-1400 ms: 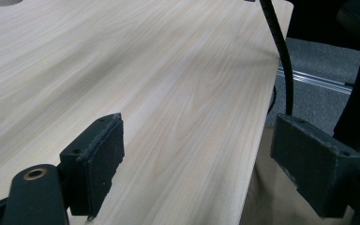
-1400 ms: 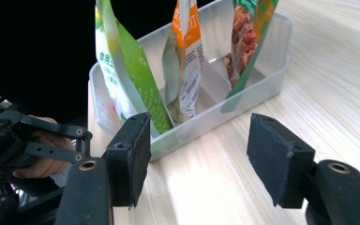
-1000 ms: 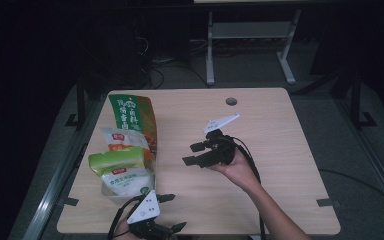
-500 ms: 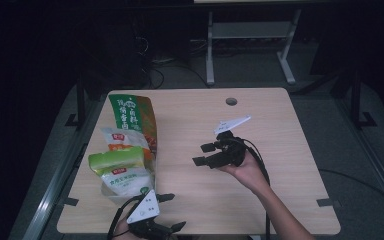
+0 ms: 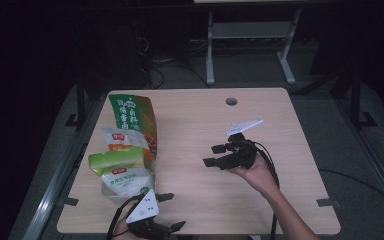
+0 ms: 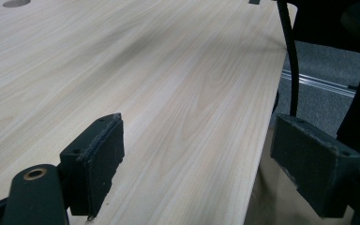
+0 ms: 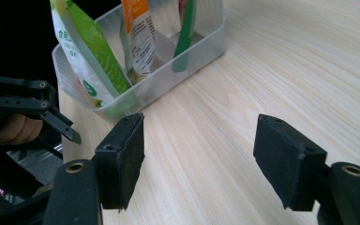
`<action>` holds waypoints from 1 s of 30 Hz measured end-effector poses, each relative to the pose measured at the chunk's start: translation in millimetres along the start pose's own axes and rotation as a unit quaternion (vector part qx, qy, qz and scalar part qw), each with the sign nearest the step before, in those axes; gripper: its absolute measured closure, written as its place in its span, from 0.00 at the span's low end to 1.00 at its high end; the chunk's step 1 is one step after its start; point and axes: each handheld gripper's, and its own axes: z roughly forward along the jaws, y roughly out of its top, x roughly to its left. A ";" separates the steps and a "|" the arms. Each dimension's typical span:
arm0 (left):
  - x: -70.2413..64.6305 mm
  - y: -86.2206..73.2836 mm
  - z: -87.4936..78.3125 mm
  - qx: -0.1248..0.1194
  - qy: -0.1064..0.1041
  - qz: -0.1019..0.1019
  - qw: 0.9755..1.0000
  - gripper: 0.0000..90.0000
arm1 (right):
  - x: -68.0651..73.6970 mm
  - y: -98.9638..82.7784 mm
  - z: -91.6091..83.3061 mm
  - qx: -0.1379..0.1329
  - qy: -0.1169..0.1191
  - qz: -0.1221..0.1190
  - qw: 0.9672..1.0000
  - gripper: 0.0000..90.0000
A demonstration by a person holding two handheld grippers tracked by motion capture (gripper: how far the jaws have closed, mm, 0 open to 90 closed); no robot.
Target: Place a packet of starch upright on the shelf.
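The tall green bag [image 5: 130, 117] carries large pale Chinese characters in two columns, too small to read surely. The middle pouch [image 5: 122, 139] has a small red brand mark near its top, unreadable. The front pouch [image 5: 122, 172] bears a line of green Chinese characters on its white lower half. In the right gripper view, its side shows small print, illegible.

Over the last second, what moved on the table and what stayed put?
The right gripper drew back from the packets toward the table's right side, empty, its jaws just opening wider. The left gripper kept still at the near edge, open. The three packets stayed standing in the clear bin.
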 end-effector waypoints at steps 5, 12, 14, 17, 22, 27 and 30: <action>0.0 0.0 -0.3 0.000 0.001 0.000 1.000 0.19 | -3.2 -4.5 -7.5 -0.003 -0.005 0.002 1.000 0.36; 0.6 0.0 -0.9 0.000 0.002 0.001 1.000 0.19 | -7.8 -13.8 -16.1 -0.008 -0.013 0.010 1.000 0.36; 1.0 -0.1 -1.1 -0.001 0.002 0.002 1.000 0.19 | -9.3 -17.4 -18.6 -0.010 -0.015 0.012 1.000 0.36; 0.6 0.0 -0.7 -0.003 0.002 -0.001 1.000 0.19 | -11.6 -23.2 -22.9 -0.012 -0.017 0.019 1.000 0.35; 0.0 -0.1 -0.2 -0.002 0.002 -0.003 1.000 0.19 | -15.9 -34.0 -31.8 -0.020 -0.021 0.028 0.999 0.35; 0.2 -0.1 0.0 -0.002 0.001 -0.003 1.000 0.19 | -21.5 -47.8 -40.7 -0.023 -0.032 0.039 0.998 0.35; 0.3 -0.1 0.0 -0.002 0.002 -0.003 1.000 0.19 | -24.2 -56.9 -44.9 -0.023 -0.037 0.046 0.998 0.35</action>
